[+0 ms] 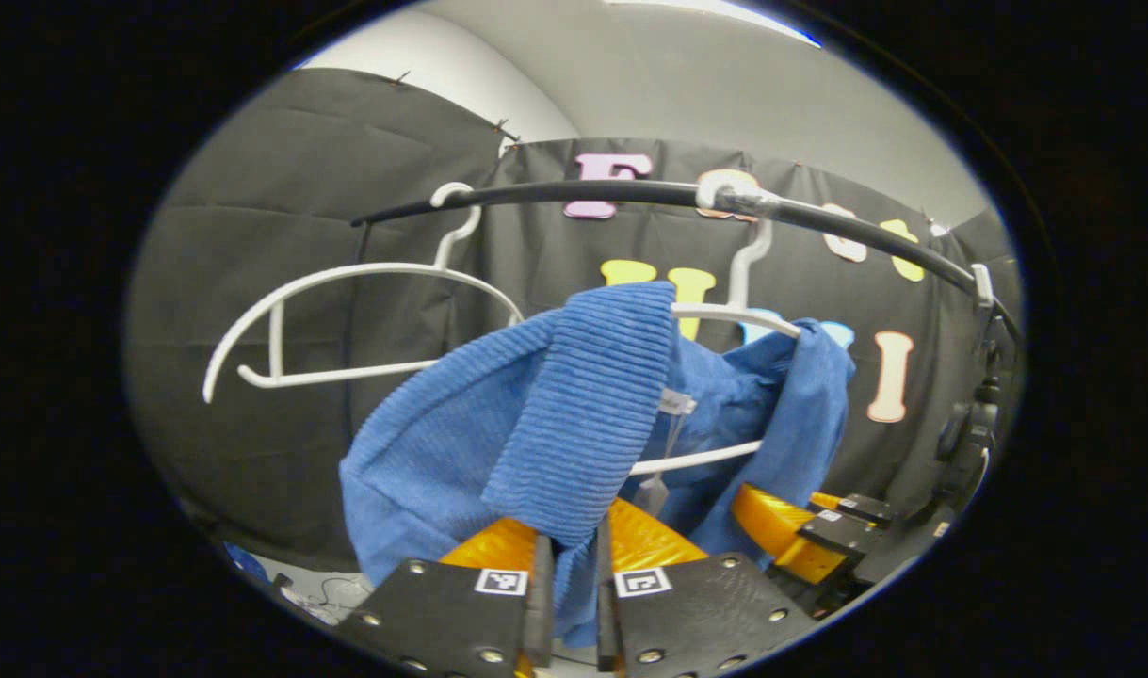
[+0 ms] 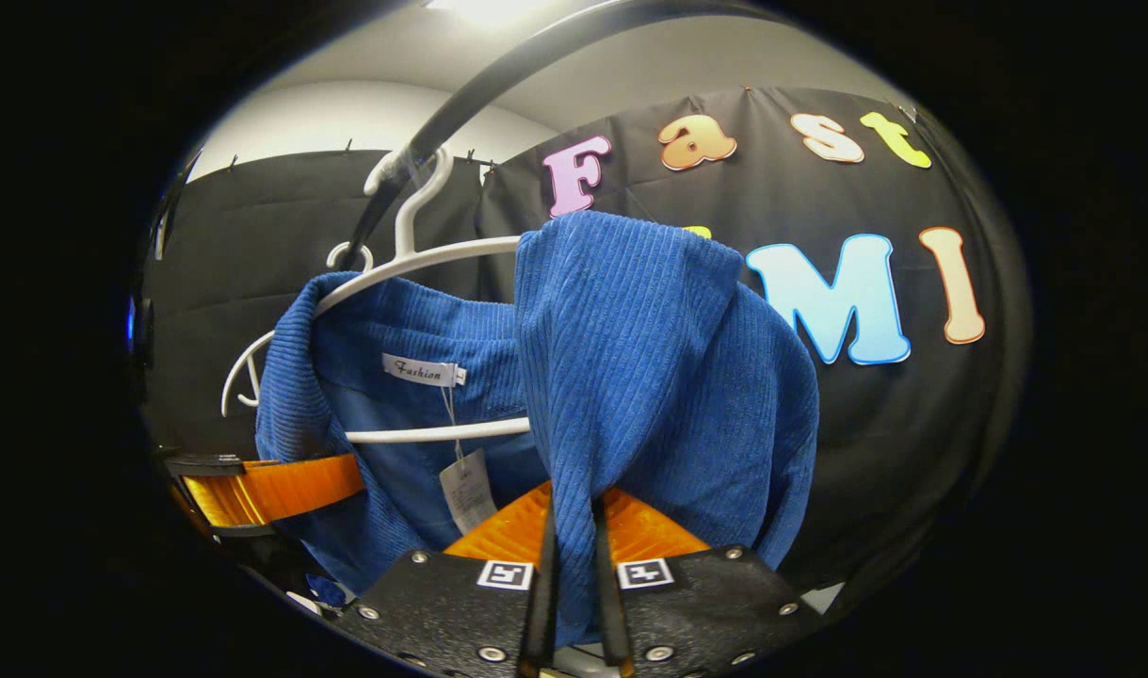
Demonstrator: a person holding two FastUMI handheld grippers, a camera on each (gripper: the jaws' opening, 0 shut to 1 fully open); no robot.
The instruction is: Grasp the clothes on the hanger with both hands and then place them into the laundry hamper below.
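Observation:
A blue corduroy shirt (image 1: pixel 536 414) hangs on a white hanger (image 1: pixel 724 315) from a black rail (image 1: pixel 630 193). My left gripper (image 1: pixel 574 565) is shut on a bunched fold of the shirt's shoulder, which stands up between its fingers. In the right gripper view the same shirt (image 2: pixel 649 377) drapes over the white hanger (image 2: pixel 423 259), and my right gripper (image 2: pixel 574 565) is shut on the other shoulder fold. A white tag (image 2: pixel 465 490) dangles from the collar. The other gripper (image 1: pixel 790 532) shows at the right of the left gripper view, and at the left (image 2: pixel 263 490) of the right gripper view.
A second, bare white hanger (image 1: pixel 347 320) hangs on the rail to the left of the shirt. Black cloth walls close in behind. The rail (image 2: pixel 498 85) crosses overhead in the right gripper view. The hamper is hidden below.

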